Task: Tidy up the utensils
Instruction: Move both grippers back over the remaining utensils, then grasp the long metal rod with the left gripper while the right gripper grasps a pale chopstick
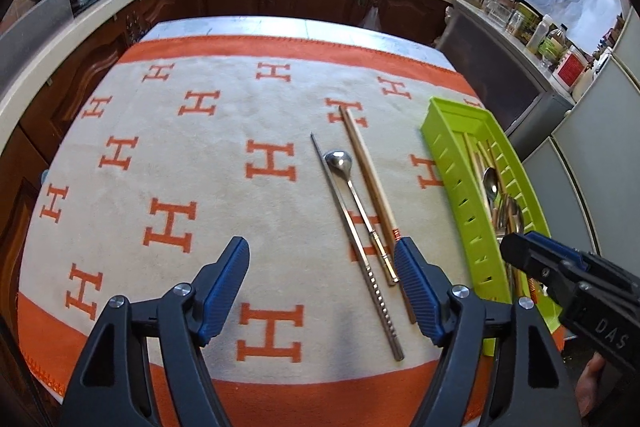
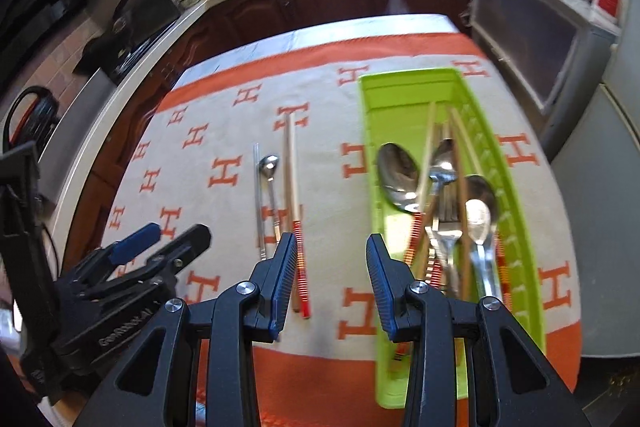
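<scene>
Utensils lie on my table [image 1: 280, 27], which has a white and orange cloth [image 1: 160, 147] with big H letters on it. Three of them rest side by side on the cloth: a metal chopstick [image 1: 352, 239], a small spoon [image 1: 340, 163] and a wooden chopstick [image 1: 368, 179]. Just to their right sits a green tray [image 2: 372, 187] with spoons [image 2: 396, 175], a fork [image 2: 444, 223] and more chopsticks piled inside. My left hand-held gripper [image 1: 322, 275] hangs wide open over the near ends of the three loose ones and holds nothing. My right hand-held gripper [image 2: 332, 267] is open too and holds nothing, above the cloth between the wooden chopstick and the tray.
</scene>
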Motion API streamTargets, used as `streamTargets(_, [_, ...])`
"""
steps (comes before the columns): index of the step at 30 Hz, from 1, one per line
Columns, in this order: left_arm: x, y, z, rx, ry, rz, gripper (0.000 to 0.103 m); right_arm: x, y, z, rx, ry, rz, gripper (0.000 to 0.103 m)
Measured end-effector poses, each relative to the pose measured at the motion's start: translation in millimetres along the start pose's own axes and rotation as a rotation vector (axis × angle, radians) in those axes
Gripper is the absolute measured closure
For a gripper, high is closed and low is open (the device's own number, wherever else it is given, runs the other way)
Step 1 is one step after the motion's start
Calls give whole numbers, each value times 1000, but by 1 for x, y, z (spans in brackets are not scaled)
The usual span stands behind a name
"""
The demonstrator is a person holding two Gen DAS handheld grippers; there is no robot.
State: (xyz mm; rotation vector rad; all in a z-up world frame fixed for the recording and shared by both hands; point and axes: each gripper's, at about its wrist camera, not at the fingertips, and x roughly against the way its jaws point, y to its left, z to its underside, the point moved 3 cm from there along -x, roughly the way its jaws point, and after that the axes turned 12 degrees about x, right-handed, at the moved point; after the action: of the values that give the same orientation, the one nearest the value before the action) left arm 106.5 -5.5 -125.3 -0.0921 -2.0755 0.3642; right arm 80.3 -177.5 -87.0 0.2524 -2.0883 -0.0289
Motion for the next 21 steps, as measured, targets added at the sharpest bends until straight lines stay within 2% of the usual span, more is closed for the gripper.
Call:
streamTargets(5, [-19, 16, -5, 50, 86, 44, 32, -18, 9, -17, 38, 39, -57, 66])
streamTargets(6, [-23, 19, -7, 64, 102, 55, 35, -24, 10, -20, 34, 54, -78, 67])
streamTargets(8, [-34, 23, -11, 96, 149, 84, 49, -37, 11, -28, 16, 77, -93, 67])
streamTargets(11, [-48, 25, -16, 133, 205, 120, 57, -55, 10, -39, -1, 105, -91, 67])
streamTargets(14, [-59, 21, -19, 140, 238, 119, 66, -69, 7, -48, -19, 122, -120, 67])
streamTargets(21, [-76, -1, -18, 81, 284, 36, 68, -77, 4, -60, -39, 110, -129, 67])
